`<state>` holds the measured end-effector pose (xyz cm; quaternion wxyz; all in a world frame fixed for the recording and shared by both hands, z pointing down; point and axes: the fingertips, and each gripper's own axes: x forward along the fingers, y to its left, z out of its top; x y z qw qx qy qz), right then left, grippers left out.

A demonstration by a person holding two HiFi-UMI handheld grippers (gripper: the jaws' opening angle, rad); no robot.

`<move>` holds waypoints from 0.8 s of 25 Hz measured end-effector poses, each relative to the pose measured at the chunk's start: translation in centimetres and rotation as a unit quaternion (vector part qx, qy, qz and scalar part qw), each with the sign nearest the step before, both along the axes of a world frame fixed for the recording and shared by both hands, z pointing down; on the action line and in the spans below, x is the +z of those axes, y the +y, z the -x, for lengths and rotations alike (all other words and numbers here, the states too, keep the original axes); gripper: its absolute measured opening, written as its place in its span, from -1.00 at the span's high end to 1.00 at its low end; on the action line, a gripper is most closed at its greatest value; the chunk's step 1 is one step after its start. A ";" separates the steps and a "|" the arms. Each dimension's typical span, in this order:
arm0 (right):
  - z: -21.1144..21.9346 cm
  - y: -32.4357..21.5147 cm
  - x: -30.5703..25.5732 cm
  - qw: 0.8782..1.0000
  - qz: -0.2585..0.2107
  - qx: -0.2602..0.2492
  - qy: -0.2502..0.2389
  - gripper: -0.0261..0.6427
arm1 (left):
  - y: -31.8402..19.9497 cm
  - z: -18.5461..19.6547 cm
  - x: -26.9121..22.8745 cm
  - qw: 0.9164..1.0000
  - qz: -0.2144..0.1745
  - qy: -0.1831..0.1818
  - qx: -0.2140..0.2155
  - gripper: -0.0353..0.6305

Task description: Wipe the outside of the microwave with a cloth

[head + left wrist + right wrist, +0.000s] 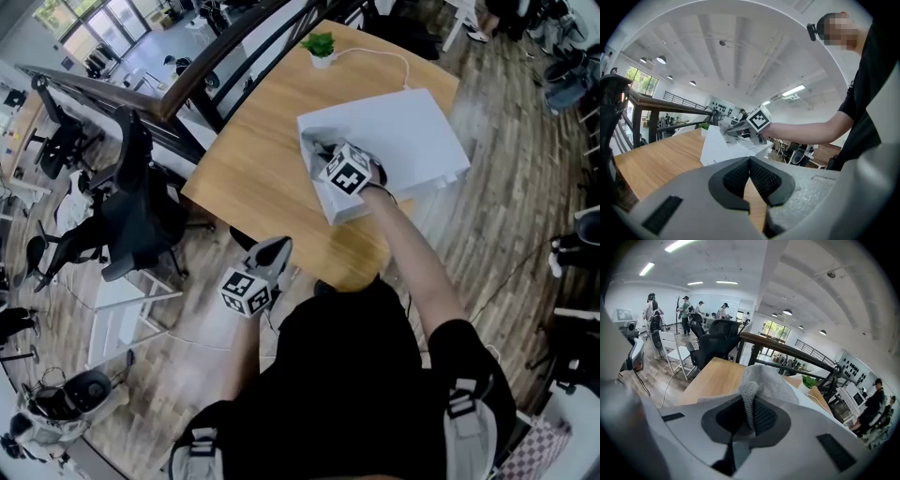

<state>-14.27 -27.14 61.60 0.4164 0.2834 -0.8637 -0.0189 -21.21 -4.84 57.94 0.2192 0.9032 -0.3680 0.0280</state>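
We stand on a grey-brown wood-plank floor (511, 225) beside a light wooden table with rounded corners (253, 169). At its far edge we see a small green potted plant (321, 45). Black office chairs (131, 211) crowd its left side, near a dark handrail (759, 341). Bright windows (89, 21) sit far left. Long strip lamps (793, 90) glow on the white ribbed ceiling (740, 42).

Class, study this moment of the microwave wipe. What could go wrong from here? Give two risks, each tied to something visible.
The right gripper pinches only a fold of the grey cloth; hard rubbing might pull it free. The left gripper hangs shut, off the table, so nothing braces the microwave, which sits near the table's edge; a strong push might shift it.
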 end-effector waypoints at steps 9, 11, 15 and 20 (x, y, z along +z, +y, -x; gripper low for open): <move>0.1 -2.6 0.2 1.000 -0.003 0.000 0.014 0.84 | 0.1 -0.7 -0.2 1.000 0.002 0.002 -0.003 0.89; -0.1 -2.9 0.1 1.000 -0.001 0.004 0.013 0.84 | 0.3 -0.9 -0.2 1.000 0.002 0.002 -0.002 0.89; -0.5 -3.4 0.0 1.000 -0.003 0.012 0.003 0.84 | 0.6 -0.6 -0.4 1.000 0.000 0.002 -0.007 0.89; -1.5 -4.3 -0.6 1.000 -0.021 0.013 0.001 0.84 | 1.0 -0.1 -0.1 1.000 0.003 0.001 -0.013 0.89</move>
